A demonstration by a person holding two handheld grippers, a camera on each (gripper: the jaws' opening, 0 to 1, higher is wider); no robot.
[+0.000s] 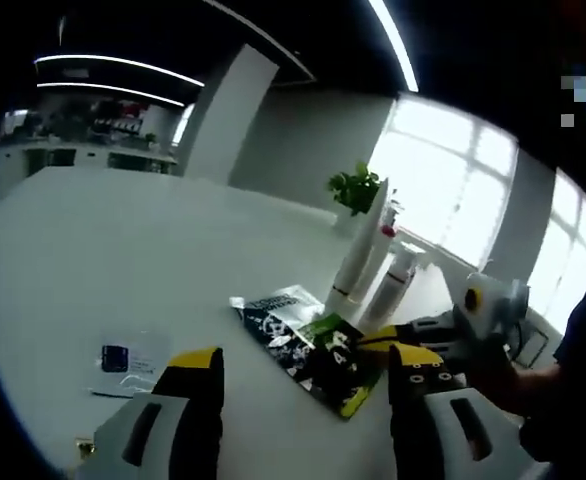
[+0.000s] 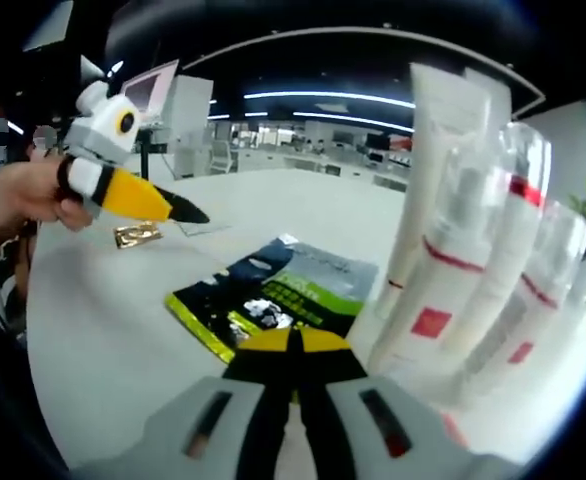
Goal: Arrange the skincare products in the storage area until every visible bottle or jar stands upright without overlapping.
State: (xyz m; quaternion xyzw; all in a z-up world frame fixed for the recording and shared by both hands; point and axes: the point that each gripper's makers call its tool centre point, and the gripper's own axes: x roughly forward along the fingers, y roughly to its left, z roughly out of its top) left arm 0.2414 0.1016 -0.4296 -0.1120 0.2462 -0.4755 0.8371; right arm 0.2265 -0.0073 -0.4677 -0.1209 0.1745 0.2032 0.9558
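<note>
Left gripper view: the left gripper (image 1: 308, 375) rises from the bottom of the frame with its two yellow-and-black jaws spread wide apart and nothing between them. Past them, a little right of centre on the white table (image 1: 93, 250), lie flat sachets (image 1: 308, 345), dark with green and yellow print, partly overlapping each other. Just beyond the sachets stands a cluster of skincare bottles (image 1: 373, 265), a tall white tube at the front and clear-capped bottles with red bands behind, all upright and close together. A small potted plant (image 1: 353, 190) sits behind them, toward the bright windows. At lower left a small white card (image 1: 123, 362) with a dark square lies on the table. At the right edge the right gripper (image 1: 413, 335) comes in, held by a hand, its tip at the near corner of the sachets. In the right gripper view, the right gripper (image 2: 293, 355) at bottom centre has its jaws pressed together; I cannot tell whether they pinch the sachet edge just ahead. The sachets (image 2: 273, 295) lie at centre, the bottles (image 2: 473, 240) tower at right, and the left gripper (image 2: 143, 195) is held in a hand at upper left, above a small gold packet (image 2: 136, 235).
</note>
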